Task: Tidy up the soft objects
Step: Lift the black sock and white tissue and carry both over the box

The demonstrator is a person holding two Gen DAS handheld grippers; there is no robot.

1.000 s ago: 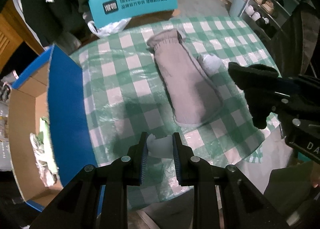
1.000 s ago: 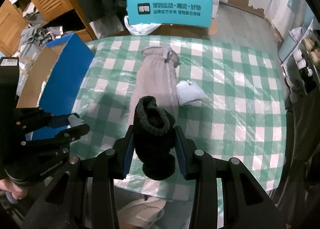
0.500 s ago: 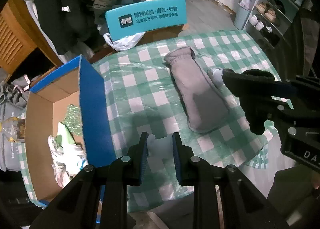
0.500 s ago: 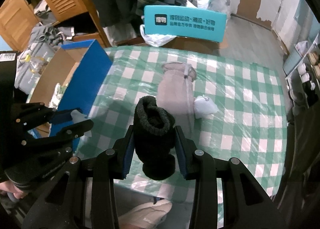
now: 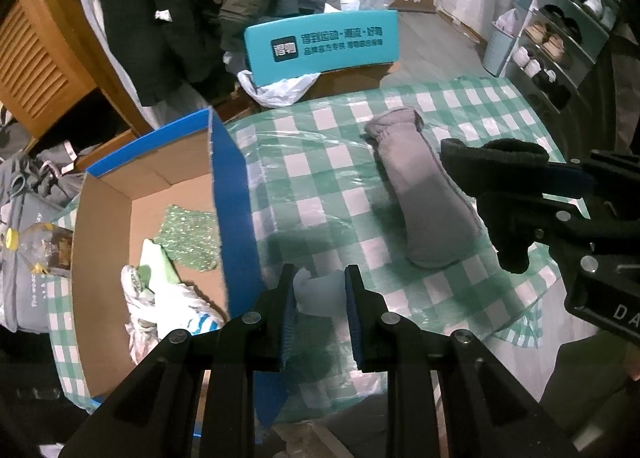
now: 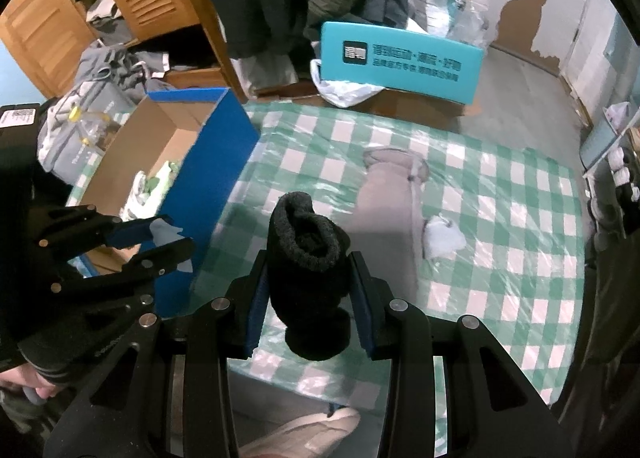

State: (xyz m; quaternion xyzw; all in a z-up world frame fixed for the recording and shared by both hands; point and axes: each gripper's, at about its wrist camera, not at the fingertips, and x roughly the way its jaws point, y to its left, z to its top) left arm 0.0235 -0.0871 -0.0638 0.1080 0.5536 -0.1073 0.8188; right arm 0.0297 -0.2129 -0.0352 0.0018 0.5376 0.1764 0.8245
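My left gripper (image 5: pixel 320 290) is shut on a pale blue-white soft item (image 5: pixel 319 293), held above the table's near edge beside the blue wall of the cardboard box (image 5: pixel 234 194). It also shows in the right wrist view (image 6: pixel 160 240). My right gripper (image 6: pixel 310 290) is shut on a rolled black sock (image 6: pixel 310 254), held above the table; the sock also shows in the left wrist view (image 5: pixel 496 174). A long grey sock (image 5: pixel 424 194) and a small white sock (image 6: pixel 442 240) lie on the green checked tablecloth (image 6: pixel 520 218).
The open box holds a green glittery cloth (image 5: pixel 186 236) and white and green soft items (image 5: pixel 168 298). A teal chair back (image 5: pixel 322 46) stands behind the table. Bags and clothes lie at the left, a shoe rack (image 5: pixel 560 38) at the right.
Both grippers have risen and drawn back from the table with their items. The view has swung left, so more of the box's inside shows.
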